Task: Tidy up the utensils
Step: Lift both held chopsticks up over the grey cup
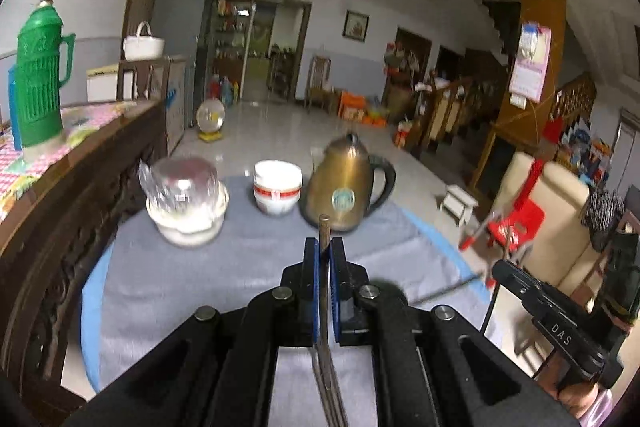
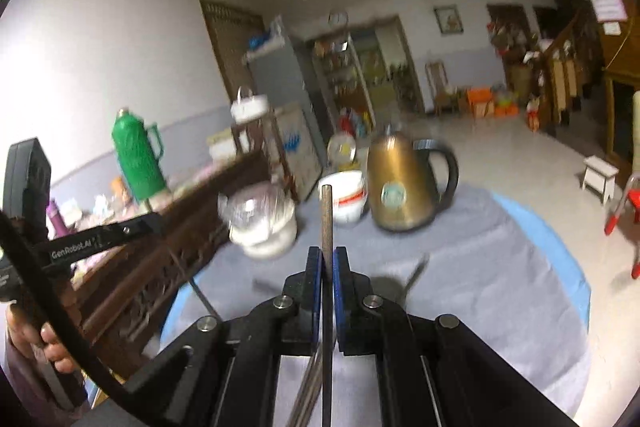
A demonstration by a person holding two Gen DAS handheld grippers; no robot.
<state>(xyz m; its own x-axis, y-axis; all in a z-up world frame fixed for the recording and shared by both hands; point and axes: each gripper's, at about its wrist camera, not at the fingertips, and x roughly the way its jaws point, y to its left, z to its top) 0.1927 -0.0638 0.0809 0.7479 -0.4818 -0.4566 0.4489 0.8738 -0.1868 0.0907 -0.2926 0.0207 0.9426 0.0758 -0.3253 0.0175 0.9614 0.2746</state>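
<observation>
While each hand-held gripper clamps chopsticks [image 1: 324,231], "DAS" marks the right hand-held gripper [image 1: 490,267] at lower right, "GenRobot.AI" the left hand-held gripper [image 2: 160,221] at left.

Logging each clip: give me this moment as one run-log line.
left gripper: shut on chopsticks | right gripper: shut on chopsticks | both above table | kettle, bowls on table

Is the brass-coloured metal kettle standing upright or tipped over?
Upright. The brass-coloured metal kettle rests base-down on the grey tablecloth, lid knob on top.
</observation>
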